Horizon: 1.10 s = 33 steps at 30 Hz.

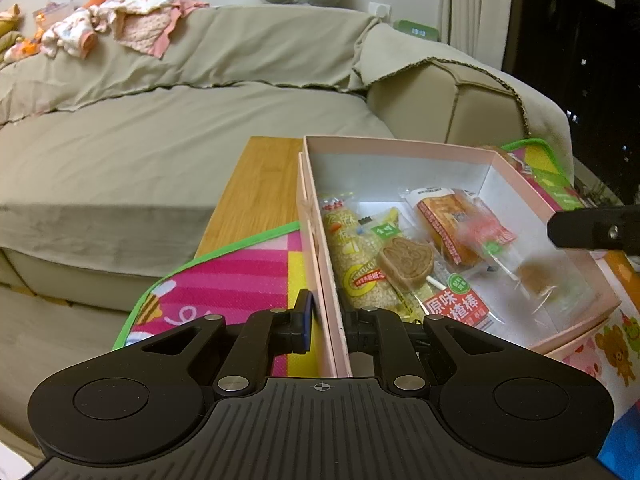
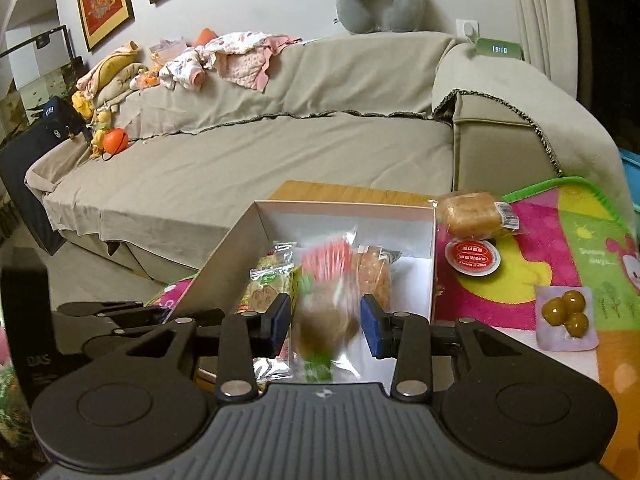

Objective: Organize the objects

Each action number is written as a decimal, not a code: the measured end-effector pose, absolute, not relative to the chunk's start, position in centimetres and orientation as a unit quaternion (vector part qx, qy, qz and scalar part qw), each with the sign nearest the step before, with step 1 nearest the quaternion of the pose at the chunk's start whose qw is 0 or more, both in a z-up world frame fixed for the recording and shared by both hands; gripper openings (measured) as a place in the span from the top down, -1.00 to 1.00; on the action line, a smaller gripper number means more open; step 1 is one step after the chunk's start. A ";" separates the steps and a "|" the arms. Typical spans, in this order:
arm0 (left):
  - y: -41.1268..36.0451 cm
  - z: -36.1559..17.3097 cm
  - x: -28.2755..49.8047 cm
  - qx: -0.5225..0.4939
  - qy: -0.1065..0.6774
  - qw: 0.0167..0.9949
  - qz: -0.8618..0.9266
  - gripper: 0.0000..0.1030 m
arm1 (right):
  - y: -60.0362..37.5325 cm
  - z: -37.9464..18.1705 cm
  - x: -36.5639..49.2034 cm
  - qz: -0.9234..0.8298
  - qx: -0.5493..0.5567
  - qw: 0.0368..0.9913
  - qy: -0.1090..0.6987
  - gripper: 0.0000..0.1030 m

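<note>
A pink box [image 1: 400,146] with a white inside stands on a colourful play mat [image 1: 240,276]. My left gripper [image 1: 328,322] is shut on the box's left wall, one finger outside and one inside. The box holds a yellow grain bar [image 1: 360,276], a brown bear-shaped lollipop [image 1: 406,260] and an orange bread packet [image 1: 452,216]. My right gripper [image 2: 325,314] hangs over the box [image 2: 344,208], jaws apart. A clear snack packet [image 2: 326,316] is blurred between and below its fingers, untouched by the pads. That packet [image 1: 534,278] lies beside a right finger [image 1: 580,230] in the left wrist view.
On the mat right of the box lie a wrapped bun [image 2: 472,216], a red-lidded cup [image 2: 474,258] and a packet of green-brown balls [image 2: 566,312]. Bare wooden table [image 1: 260,184] shows beyond the mat. A covered sofa [image 2: 280,152] stands behind. A black object [image 2: 24,312] is at my left.
</note>
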<state>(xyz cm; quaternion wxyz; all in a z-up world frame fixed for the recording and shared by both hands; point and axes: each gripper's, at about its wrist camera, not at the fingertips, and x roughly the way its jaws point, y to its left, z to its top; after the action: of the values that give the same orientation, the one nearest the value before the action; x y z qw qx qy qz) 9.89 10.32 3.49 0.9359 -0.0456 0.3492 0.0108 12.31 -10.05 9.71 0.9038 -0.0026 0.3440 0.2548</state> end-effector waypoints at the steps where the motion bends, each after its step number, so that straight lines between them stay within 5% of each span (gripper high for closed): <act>1: 10.3 3.5 9.9 -0.046 0.349 0.936 0.010 0.71 | -10.1 9.5 12.2 0.255 -0.004 0.903 0.345 0.16; 13: 10.2 3.4 9.9 -0.046 0.349 0.936 0.012 0.72 | -15.4 9.4 10.1 0.214 0.004 0.916 0.338 -0.28; 18: 10.2 3.4 9.9 -0.045 0.349 0.936 0.014 0.72 | -18.5 9.3 11.0 0.170 0.013 0.923 0.345 -0.32; 33: 10.0 3.6 9.8 -0.039 0.352 0.935 0.015 0.73 | -17.8 5.7 31.6 0.080 0.179 0.881 0.431 -0.96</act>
<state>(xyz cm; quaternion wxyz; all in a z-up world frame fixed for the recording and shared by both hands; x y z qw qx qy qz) 9.83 10.04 3.57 0.9351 -0.0393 0.3518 0.0149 31.61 -17.77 5.66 0.8806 0.1794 0.4312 0.0799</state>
